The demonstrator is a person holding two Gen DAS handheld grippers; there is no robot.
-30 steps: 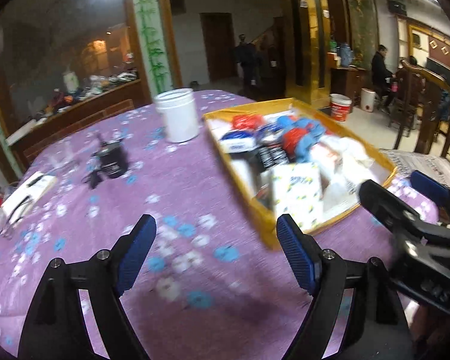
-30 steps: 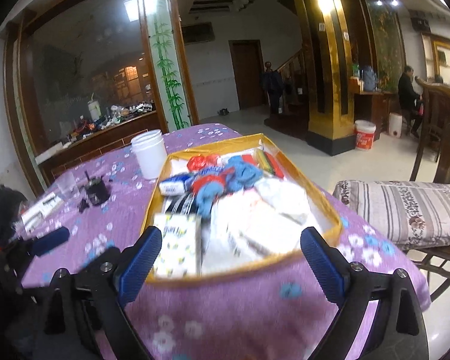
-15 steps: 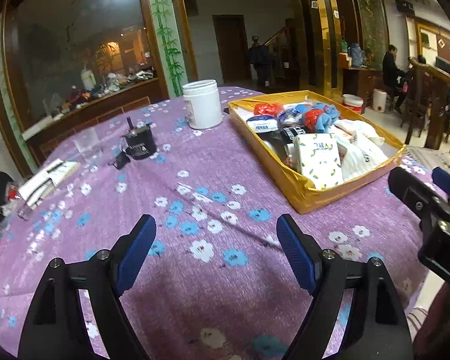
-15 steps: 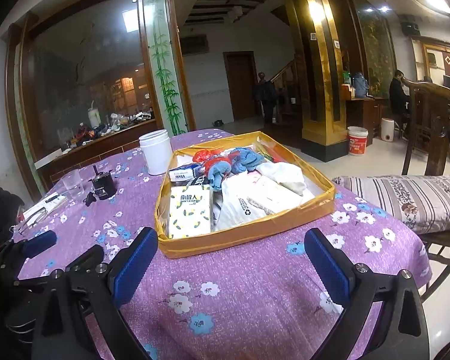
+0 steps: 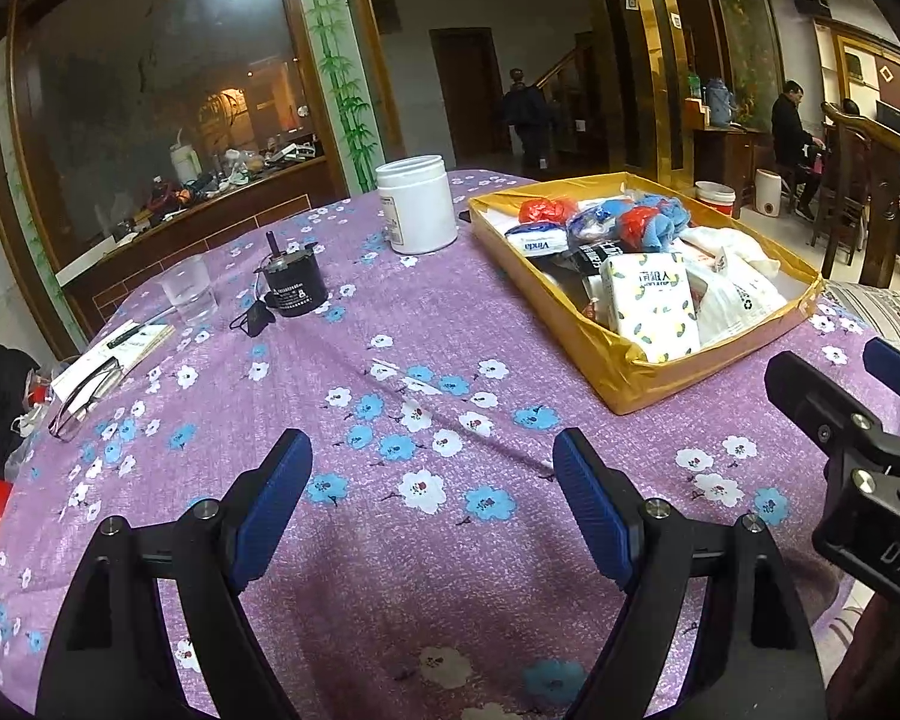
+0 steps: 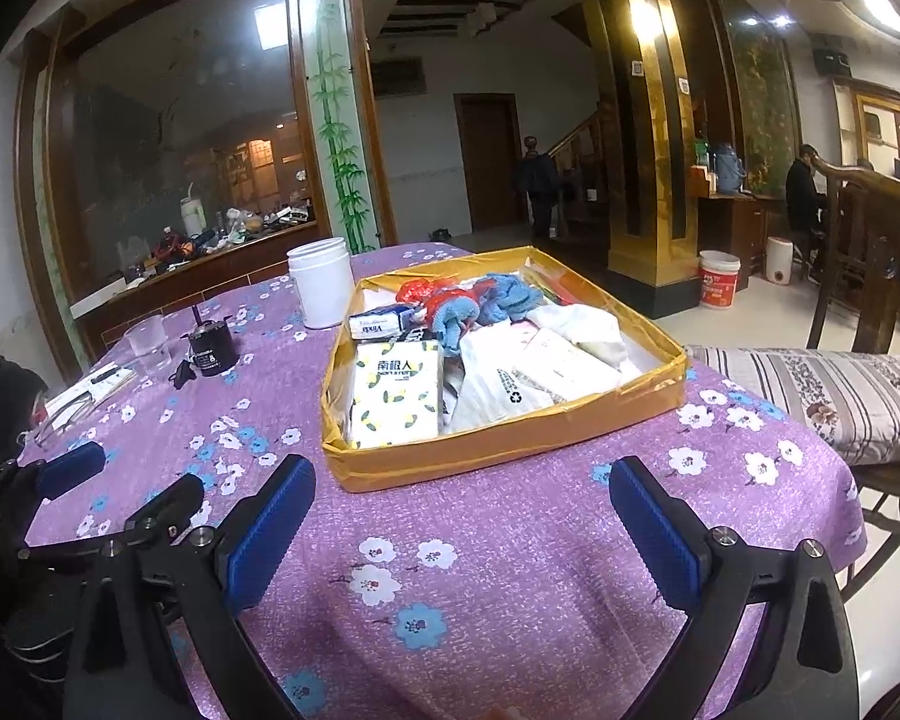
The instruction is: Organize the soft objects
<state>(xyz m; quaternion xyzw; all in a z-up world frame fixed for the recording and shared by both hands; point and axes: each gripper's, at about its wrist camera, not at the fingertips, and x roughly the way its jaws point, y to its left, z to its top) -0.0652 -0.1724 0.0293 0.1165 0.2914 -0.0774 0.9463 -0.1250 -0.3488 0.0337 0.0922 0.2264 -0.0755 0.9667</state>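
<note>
A shallow yellow box (image 5: 630,373) (image 6: 510,450) sits on the purple flowered tablecloth. It holds soft things: a lemon-print tissue pack (image 5: 651,303) (image 6: 396,399), a Vinda tissue pack (image 5: 534,240) (image 6: 381,324), blue and red cloths (image 5: 648,219) (image 6: 480,300), white bags (image 5: 732,294) (image 6: 510,390). My left gripper (image 5: 432,480) is open and empty above the cloth, left of the box. My right gripper (image 6: 462,510) is open and empty, just in front of the box.
A white jar (image 5: 417,204) (image 6: 321,282) stands behind the box's left side. A black canister (image 5: 291,285) (image 6: 210,348), a clear glass (image 5: 189,288) and a notepad with glasses (image 5: 102,360) lie at the left. A cushioned chair (image 6: 840,396) stands at the right.
Both grippers have pulled back and risen away from the box, which now looks farther off. Both stay open and empty.
</note>
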